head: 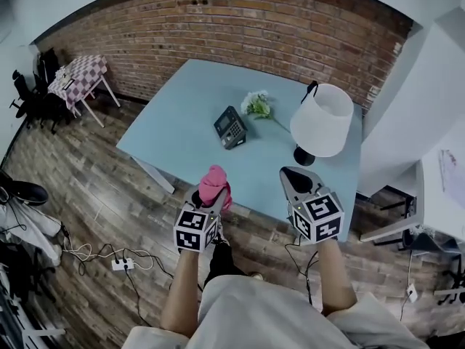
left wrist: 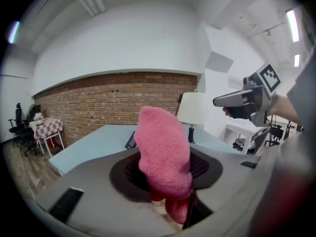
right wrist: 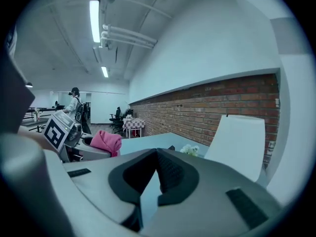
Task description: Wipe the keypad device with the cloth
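The dark keypad device (head: pixel 230 128) lies near the middle of the light blue table (head: pixel 182 133); only its edge (left wrist: pixel 131 141) shows past the cloth in the left gripper view. My left gripper (head: pixel 208 197) hovers over the table's near edge, shut on a fluffy pink cloth (head: pixel 214 182) that stands up between its jaws (left wrist: pixel 163 149) and hides the fingertips. My right gripper (head: pixel 293 174) hangs level with it to the right, its tips closed together with nothing between them (right wrist: pixel 158 154). Both grippers are well short of the device.
A white-shaded lamp (head: pixel 322 120) and a small bunch of flowers (head: pixel 256 104) stand on the table behind and right of the device. A checkered side table (head: pixel 78 77) and chairs are at far left. Cables and a power strip (head: pixel 120 264) lie on the wooden floor.
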`<act>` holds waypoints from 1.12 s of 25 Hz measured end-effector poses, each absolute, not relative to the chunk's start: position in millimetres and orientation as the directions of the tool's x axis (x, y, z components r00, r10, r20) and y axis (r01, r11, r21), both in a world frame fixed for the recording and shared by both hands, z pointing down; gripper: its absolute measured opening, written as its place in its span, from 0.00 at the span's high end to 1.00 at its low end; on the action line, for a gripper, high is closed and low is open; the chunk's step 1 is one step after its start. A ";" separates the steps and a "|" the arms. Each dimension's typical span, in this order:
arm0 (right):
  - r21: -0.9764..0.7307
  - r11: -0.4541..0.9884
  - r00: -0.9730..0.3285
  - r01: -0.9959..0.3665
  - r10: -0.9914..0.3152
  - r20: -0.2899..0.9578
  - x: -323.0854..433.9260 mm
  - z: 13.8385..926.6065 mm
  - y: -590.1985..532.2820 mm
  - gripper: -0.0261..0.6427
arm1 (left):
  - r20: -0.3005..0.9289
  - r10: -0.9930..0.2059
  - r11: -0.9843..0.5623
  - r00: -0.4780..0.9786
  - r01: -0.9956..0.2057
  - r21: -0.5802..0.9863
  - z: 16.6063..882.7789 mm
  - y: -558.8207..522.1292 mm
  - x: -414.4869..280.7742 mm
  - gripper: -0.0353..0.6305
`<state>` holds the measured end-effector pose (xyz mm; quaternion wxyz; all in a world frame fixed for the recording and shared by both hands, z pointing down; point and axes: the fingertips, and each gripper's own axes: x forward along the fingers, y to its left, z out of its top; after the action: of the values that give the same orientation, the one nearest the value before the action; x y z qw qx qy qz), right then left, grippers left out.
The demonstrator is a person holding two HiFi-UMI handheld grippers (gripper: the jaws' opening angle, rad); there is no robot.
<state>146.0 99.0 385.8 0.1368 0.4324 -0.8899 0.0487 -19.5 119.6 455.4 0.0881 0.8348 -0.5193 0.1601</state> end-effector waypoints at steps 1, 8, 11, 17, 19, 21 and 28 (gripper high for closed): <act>0.040 0.628 -0.596 -0.777 -0.754 0.276 147.9 378.9 107.7 0.94 | 0.345 -0.847 -0.441 0.405 -0.897 -0.029 446.4 127.6 -17.6 0.65; 0.118 0.672 -0.644 -0.731 -0.737 0.206 144.6 322.9 158.3 0.94 | 0.264 -0.887 -0.417 0.379 -0.903 -0.104 385.4 176.1 -12.5 0.65; 0.126 0.676 -0.653 -0.726 -0.735 0.181 140.4 303.4 170.1 0.94 | 0.235 -0.899 -0.407 0.369 -0.903 -0.138 362.6 191.1 -14.4 0.65; 0.161 0.676 -0.661 -0.719 -0.737 0.139 135.9 278.1 190.6 0.94 | 0.176 -0.920 -0.382 0.351 -0.903 -0.194 326.2 220.4 -24.3 0.65; 0.158 0.678 -0.665 -0.718 -0.735 0.131 134.3 273.9 193.7 0.94 | 0.175 -0.922 -0.377 0.345 -0.903 -0.205 319.8 224.3 -26.0 0.65; 0.153 0.682 -0.671 -0.715 -0.731 0.125 132.8 271.0 196.9 0.94 | 0.169 -0.928 -0.362 0.331 -0.908 -0.211 313.2 227.2 -28.1 0.65; 0.159 0.689 -0.677 -0.708 -0.725 0.125 126.5 269.5 202.8 0.94 | 0.143 -0.935 -0.348 0.323 -0.913 -0.212 303.8 237.7 -29.8 0.65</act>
<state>126.5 202.8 269.5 0.0891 0.3916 -0.9145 -0.0486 -29.8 237.7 303.8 -0.0461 0.8121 -0.5690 0.1204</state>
